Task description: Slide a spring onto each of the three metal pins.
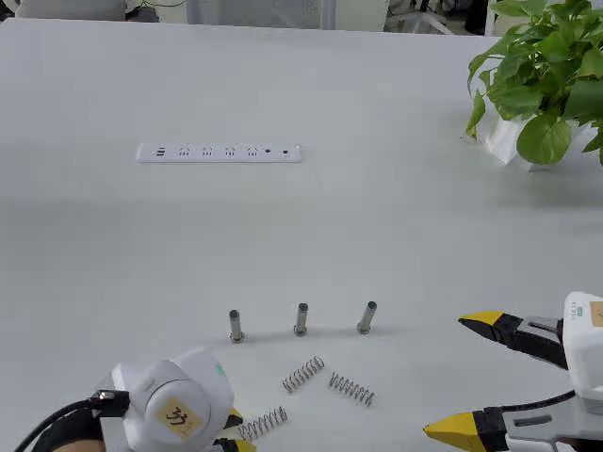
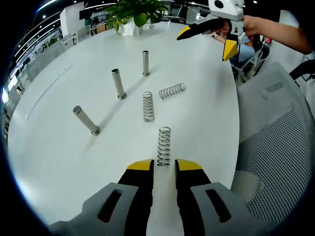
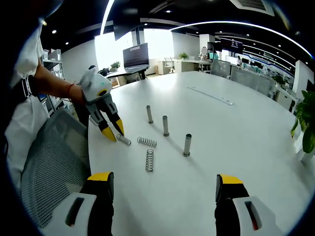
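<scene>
left tongs narrowly apart at spring end, contact unclear | right tongs wide apart

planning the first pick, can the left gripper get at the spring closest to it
Probably yes. The left gripper has its fingers slightly apart, right at the near end of that spring, and nothing lies between them on the table.

Left tool jaws narrowly parted; right tool jaws wide apart.
</scene>
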### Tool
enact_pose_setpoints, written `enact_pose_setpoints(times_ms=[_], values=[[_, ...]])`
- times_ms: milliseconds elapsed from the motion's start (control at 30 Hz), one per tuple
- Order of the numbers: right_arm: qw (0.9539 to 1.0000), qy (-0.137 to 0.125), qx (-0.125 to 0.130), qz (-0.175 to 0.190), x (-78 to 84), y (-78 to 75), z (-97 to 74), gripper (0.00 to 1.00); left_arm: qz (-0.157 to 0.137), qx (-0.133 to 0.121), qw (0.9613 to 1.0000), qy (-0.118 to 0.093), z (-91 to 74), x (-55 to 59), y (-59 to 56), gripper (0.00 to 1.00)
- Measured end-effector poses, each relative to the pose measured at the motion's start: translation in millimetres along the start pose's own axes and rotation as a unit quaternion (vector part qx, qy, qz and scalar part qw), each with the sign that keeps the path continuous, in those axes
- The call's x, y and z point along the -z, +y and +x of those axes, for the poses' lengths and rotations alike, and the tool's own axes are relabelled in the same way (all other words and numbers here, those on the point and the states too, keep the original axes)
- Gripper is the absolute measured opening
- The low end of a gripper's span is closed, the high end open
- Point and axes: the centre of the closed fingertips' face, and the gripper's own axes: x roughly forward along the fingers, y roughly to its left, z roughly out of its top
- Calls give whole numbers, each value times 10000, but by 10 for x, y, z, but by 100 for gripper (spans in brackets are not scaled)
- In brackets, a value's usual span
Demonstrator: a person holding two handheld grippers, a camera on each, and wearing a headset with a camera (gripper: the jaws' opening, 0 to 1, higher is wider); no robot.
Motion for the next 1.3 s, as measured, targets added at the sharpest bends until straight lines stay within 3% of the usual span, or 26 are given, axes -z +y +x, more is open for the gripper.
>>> enact_pose_setpoints(times_ms=[833, 1300], values=[[10000, 16, -11, -83, 60, -24, -5, 89, 277, -72, 9995, 116, 16, -15, 29, 7], [10000, 29, 9, -64, 77, -28, -9, 88, 169, -22, 9998, 101, 22, -16, 16, 7]])
